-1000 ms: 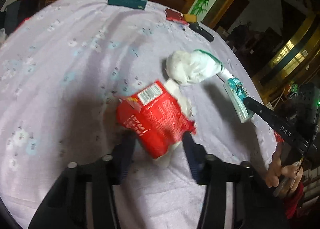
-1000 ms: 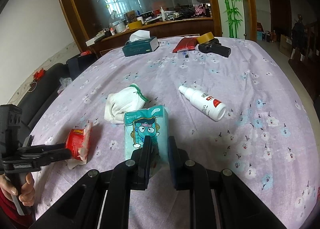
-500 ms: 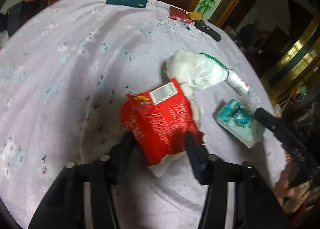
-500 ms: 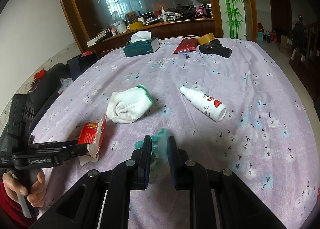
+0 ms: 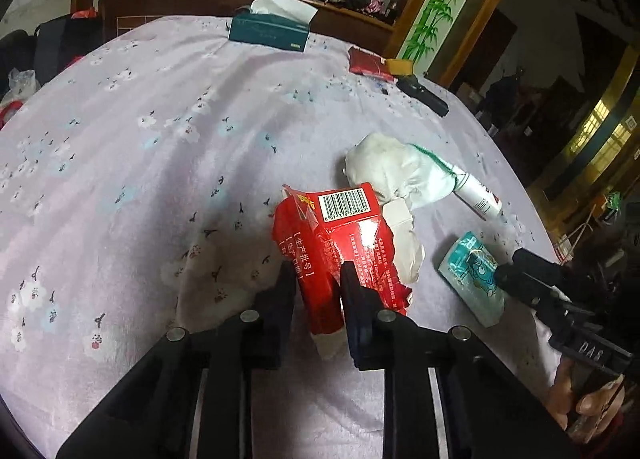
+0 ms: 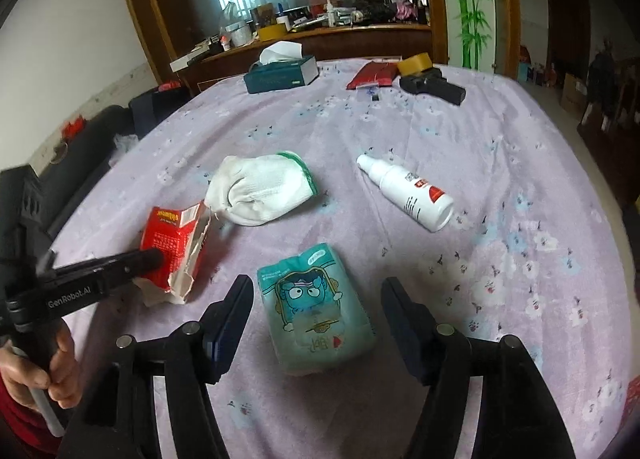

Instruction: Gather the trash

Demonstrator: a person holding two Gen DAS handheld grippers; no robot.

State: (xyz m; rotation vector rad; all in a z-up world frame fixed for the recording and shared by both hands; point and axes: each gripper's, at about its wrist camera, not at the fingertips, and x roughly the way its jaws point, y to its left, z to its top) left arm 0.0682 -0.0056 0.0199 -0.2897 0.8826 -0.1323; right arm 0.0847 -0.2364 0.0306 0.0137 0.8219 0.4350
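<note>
My left gripper [image 5: 318, 279] is shut on a torn red carton [image 5: 340, 243] with a barcode, held at the table's near side; the carton also shows in the right wrist view [image 6: 174, 243]. My right gripper [image 6: 318, 295] is open, its fingers either side of a teal tissue pack [image 6: 316, 307] that lies flat on the cloth. The pack also shows in the left wrist view [image 5: 472, 279]. A crumpled white glove [image 6: 260, 189] lies behind the carton, also seen in the left wrist view [image 5: 396, 175].
A white spray bottle [image 6: 408, 193] lies right of the glove. At the far edge sit a dark green tissue box [image 6: 280, 75], a red packet [image 6: 372, 75], a tape roll [image 6: 414, 63] and a black device [image 6: 434, 85]. A lilac floral cloth [image 6: 500, 163] covers the table.
My left gripper has closed on the red carton. My right gripper has opened and let go of the teal tissue pack, which now lies flat between its fingers.
</note>
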